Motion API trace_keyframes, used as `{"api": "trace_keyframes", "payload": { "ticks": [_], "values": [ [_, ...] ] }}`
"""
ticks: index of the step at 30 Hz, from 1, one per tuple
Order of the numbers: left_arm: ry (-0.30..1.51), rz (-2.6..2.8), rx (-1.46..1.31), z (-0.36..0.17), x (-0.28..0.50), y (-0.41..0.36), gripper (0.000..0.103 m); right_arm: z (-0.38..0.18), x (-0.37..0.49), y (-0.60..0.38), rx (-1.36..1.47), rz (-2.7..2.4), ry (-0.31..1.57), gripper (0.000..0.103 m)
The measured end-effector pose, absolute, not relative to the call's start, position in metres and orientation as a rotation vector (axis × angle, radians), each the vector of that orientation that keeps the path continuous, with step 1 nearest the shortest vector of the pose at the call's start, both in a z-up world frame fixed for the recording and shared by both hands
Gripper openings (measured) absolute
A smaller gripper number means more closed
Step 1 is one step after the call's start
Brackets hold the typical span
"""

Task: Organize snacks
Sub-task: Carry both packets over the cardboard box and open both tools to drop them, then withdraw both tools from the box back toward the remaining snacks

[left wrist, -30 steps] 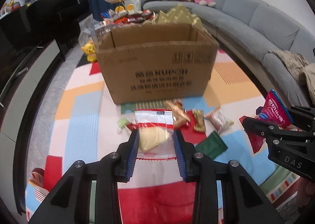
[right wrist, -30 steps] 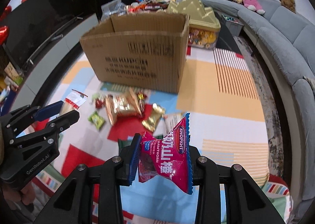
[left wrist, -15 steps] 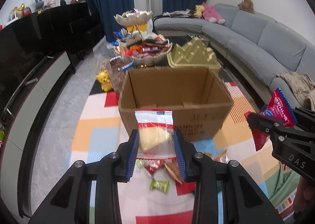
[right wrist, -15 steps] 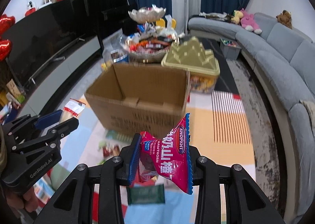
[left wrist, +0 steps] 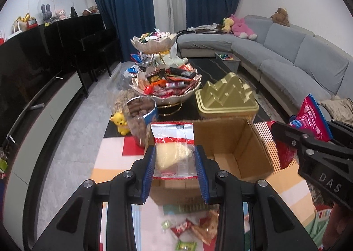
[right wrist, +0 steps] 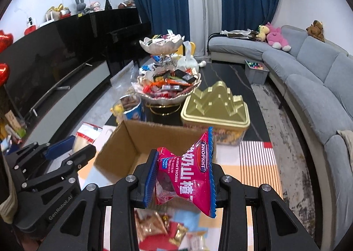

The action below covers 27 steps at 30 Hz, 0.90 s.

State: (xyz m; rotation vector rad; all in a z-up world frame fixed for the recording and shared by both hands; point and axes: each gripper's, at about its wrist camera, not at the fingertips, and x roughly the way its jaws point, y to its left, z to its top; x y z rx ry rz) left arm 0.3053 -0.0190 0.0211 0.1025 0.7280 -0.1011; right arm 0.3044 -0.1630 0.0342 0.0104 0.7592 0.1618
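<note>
A clear snack packet [left wrist: 174, 151] with red bands and a pale yellow piece inside is clamped between the blue pads of the left gripper [left wrist: 174, 169], whose jaws are closed on its sides. It is held upright, in front of the open cardboard box [left wrist: 249, 140], with its top edge seen against the box's far wall. In the right wrist view the same packet [right wrist: 85, 136] is seen to the left of the box [right wrist: 123, 147].

A pink hawthorn snack bag [right wrist: 187, 173] with blue serrated edges is gripped by the right gripper [right wrist: 184, 182], whose jaws are pressed on it from both sides; it is held tilted above the near edge of the box. In the left wrist view the bag [left wrist: 308, 118] is seen at the right.

The box is seen with its flaps open; its inside is only partly visible. Loose wrapped sweets [left wrist: 194, 229] are scattered on the colourful mat [right wrist: 253, 158] below the grippers. Behind the box, a gold lidded container [left wrist: 227, 99], a two-tier snack bowl stand [left wrist: 165, 83] and a clear tub [left wrist: 141, 114] are set on a dark table [right wrist: 229, 79]. A grey sofa [left wrist: 286, 59] is seen along the right.
</note>
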Motion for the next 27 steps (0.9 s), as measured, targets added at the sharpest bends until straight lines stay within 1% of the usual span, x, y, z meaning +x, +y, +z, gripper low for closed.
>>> {"api": "trace_keyframes", "payload": {
  "ticks": [7, 15, 17, 19, 20, 21, 22, 23, 24, 25, 26, 27],
  "values": [
    [0.729, -0.093, 0.111, 0.015, 0.341, -0.025, 0.035, 0.025, 0.339, -0.163, 0.037, 0.153, 0.790, 0.038],
    [0.759, -0.092, 0.093, 0.002, 0.358, -0.021, 0.036, 0.012, 0.362, -0.155, 0.014, 0.158, 0.813, 0.038],
    [0.765, -0.091, 0.093, -0.001, 0.360, -0.020, 0.039, 0.011, 0.365, -0.154, 0.014, 0.166, 0.812, 0.039],
    [0.766, -0.092, 0.089, -0.002, 0.361, -0.019, 0.049, 0.011, 0.367, -0.153, 0.012, 0.173, 0.811, 0.040],
    [0.761, -0.087, 0.090, -0.001, 0.361, -0.019, 0.053, 0.012, 0.368, -0.152, 0.012, 0.180, 0.812, 0.041],
    [0.757, -0.082, 0.091, -0.001, 0.361, -0.018, 0.059, 0.013, 0.368, -0.152, 0.011, 0.184, 0.810, 0.047],
    [0.752, -0.076, 0.090, -0.001, 0.361, -0.017, 0.061, 0.014, 0.368, -0.152, 0.008, 0.181, 0.804, 0.052],
    [0.751, -0.073, 0.088, -0.001, 0.361, -0.016, 0.063, 0.015, 0.368, -0.152, 0.005, 0.175, 0.797, 0.060],
    [0.750, -0.069, 0.083, 0.000, 0.360, -0.014, 0.068, 0.017, 0.366, -0.153, 0.000, 0.161, 0.786, 0.070],
    [0.748, -0.061, 0.078, 0.001, 0.360, -0.012, 0.072, 0.018, 0.365, -0.153, -0.004, 0.151, 0.776, 0.074],
    [0.743, -0.056, 0.074, 0.002, 0.359, -0.010, 0.073, 0.020, 0.364, -0.153, -0.007, 0.142, 0.767, 0.079],
    [0.739, -0.050, 0.070, 0.004, 0.357, -0.008, 0.076, 0.022, 0.362, -0.154, -0.008, 0.134, 0.754, 0.080]
  ]
}}
